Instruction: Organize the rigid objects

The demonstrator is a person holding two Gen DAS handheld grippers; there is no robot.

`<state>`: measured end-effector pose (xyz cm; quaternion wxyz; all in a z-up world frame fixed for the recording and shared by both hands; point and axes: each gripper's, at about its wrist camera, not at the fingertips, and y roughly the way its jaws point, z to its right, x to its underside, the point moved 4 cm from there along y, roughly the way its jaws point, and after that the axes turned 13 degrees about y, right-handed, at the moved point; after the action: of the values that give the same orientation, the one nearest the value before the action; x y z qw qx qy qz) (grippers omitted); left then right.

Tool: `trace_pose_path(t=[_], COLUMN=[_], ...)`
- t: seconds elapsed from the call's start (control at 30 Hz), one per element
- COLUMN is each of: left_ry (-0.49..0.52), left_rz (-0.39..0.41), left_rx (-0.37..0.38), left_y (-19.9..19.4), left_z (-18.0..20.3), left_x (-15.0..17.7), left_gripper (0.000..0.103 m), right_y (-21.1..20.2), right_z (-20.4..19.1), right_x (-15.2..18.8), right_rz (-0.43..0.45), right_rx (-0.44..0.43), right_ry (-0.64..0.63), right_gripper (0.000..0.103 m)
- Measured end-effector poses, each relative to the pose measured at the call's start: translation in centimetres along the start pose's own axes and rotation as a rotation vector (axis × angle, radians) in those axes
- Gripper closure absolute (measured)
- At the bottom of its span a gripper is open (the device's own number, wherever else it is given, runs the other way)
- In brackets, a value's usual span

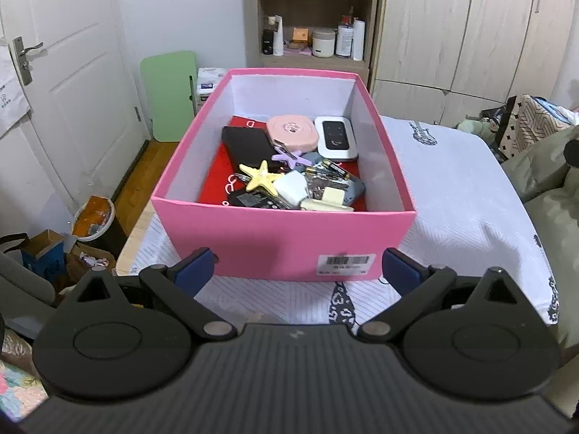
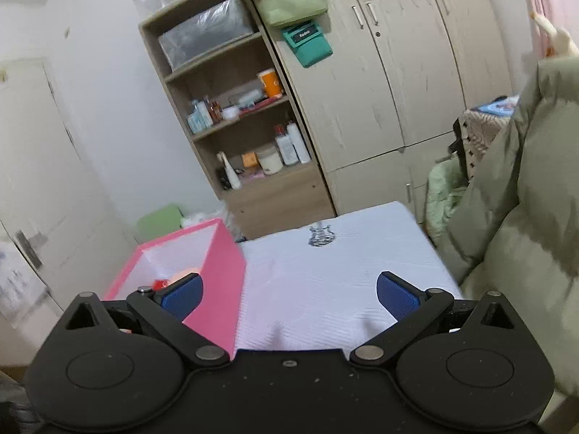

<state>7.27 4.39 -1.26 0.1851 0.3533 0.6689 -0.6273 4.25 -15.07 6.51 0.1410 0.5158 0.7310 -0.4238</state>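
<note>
White bedding carries your pink box (image 1: 282, 238), apparently overfilled. Both grippers, left (image 1: 296, 267) and right (image 2: 289, 296), have fingers spread, empty; careless reaching could topple the contents.

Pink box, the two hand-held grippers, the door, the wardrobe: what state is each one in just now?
Pink box: lid off, holding small items, standing on the white cloth.
Left hand-held gripper: open, nothing between its fingers.
Right hand-held gripper: open wide, holding nothing.
White door: shut.
Wardrobe doors: shut.
Bin: uncovered, full of rubbish.
</note>
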Motion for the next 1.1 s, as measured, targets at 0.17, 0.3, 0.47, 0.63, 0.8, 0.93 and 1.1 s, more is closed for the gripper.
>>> trace_pose_path(t=[0.17, 0.3, 0.47, 0.63, 0.8, 0.93, 1.1], left_ry=[0.010, 0.016, 0.024, 0.027, 0.021, 0.020, 0.019], left_rz=[0.005, 0.007, 0.007, 0.007, -0.001, -0.002, 0.009], left_rx=[0.004, 0.001, -0.011, -0.029, -0.047, -0.065, -0.080], left_y=[0.0, 0.0, -0.1, -0.1, -0.1, -0.2, -0.5], left_z=[0.5, 0.6, 0.7, 0.7, 0.5, 0.3, 0.4], left_x=[0.1, 0.1, 0.2, 0.2, 0.5, 0.8, 1.0], left_gripper=[0.002, 0.002, 0.002, 0.002, 0.002, 0.002, 0.000], right_y=[0.1, -0.8, -1.6, -2.0, -1.5, -1.7, -2.4], right_z=[0.7, 1.6, -0.6, -2.1, -2.5, -2.6, -2.6], right_x=[1.0, 1.4, 2.0, 2.4, 2.6, 2.9, 3.5], right_rz=[-0.057, -0.021, -0.046, 0.052, -0.010, 0.001, 0.007], right_rx=[-0.029, -0.094, -0.213, -0.020, 0.109, 0.164, 0.192], right_ry=[0.081, 0.188, -0.121, -0.301, -0.317, -0.329, -0.324], right_gripper=[0.000, 0.000, 0.000, 0.000, 0.000, 0.000, 0.000])
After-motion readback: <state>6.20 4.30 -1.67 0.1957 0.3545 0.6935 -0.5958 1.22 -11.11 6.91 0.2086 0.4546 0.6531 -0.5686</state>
